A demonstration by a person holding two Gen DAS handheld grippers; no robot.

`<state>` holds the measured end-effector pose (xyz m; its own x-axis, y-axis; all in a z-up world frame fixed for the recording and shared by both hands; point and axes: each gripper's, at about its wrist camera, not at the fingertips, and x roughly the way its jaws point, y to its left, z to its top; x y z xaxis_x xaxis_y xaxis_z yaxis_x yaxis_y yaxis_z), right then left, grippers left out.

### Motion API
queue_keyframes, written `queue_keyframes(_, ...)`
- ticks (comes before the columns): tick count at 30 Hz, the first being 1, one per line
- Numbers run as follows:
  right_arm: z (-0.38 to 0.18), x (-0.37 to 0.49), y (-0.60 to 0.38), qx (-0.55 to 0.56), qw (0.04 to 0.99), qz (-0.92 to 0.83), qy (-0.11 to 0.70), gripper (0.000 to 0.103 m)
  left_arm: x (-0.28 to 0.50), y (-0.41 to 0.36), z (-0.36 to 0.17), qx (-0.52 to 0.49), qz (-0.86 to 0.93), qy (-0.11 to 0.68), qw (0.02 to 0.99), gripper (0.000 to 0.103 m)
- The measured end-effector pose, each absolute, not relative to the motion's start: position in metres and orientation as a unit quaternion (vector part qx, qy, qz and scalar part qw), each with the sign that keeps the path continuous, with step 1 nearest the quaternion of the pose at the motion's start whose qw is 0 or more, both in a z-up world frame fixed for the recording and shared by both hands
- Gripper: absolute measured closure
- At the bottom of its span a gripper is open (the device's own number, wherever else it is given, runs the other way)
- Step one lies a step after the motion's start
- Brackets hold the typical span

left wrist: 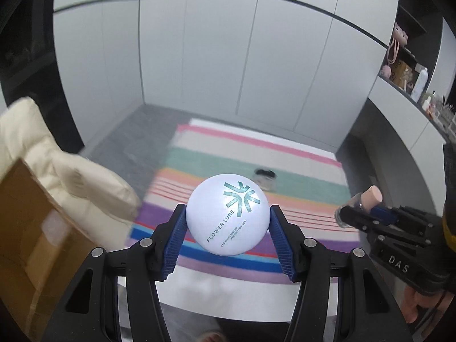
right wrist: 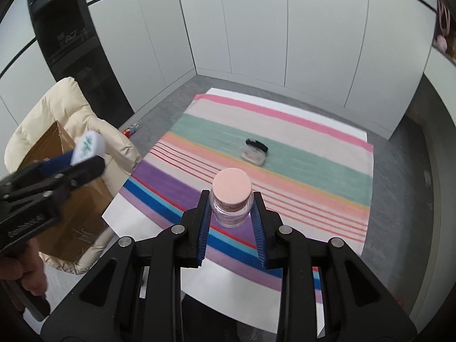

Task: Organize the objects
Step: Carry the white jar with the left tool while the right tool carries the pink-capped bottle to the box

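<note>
My left gripper (left wrist: 228, 216) is shut on a round white powder compact (left wrist: 227, 213) printed "FLOWER LURE" and holds it in the air above the striped cloth (left wrist: 299, 171). The compact also shows in the right wrist view (right wrist: 87, 146), over the cardboard box (right wrist: 68, 199). My right gripper (right wrist: 230, 199) is shut on a small clear glass jar with a pink lid (right wrist: 231, 196), also raised above the cloth; it shows in the left wrist view (left wrist: 360, 203). A small clear jar with a black lid (right wrist: 255, 149) lies on the green stripe of the cloth.
A cardboard box (left wrist: 31, 228) sits on a cream padded chair (left wrist: 71, 171) at the left. White cabinet doors (right wrist: 256, 28) stand behind the table. Shelves with bottles and pink items (left wrist: 410, 68) are at the right. A small red item (right wrist: 131, 128) lies on the floor.
</note>
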<state>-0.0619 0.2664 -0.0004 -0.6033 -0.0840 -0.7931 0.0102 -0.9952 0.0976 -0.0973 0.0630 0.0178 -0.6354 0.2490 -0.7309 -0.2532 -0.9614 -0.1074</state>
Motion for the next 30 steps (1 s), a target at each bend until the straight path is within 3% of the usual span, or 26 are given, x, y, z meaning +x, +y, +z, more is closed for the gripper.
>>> queue_keyframes(30, -0.008, -0.103, 0.123, 0.443, 0.135, -0.886, 0.016, 0.074, -0.094, -0.067, 0.002, -0.415, 0.909, -0.036, 0.03, 0.045)
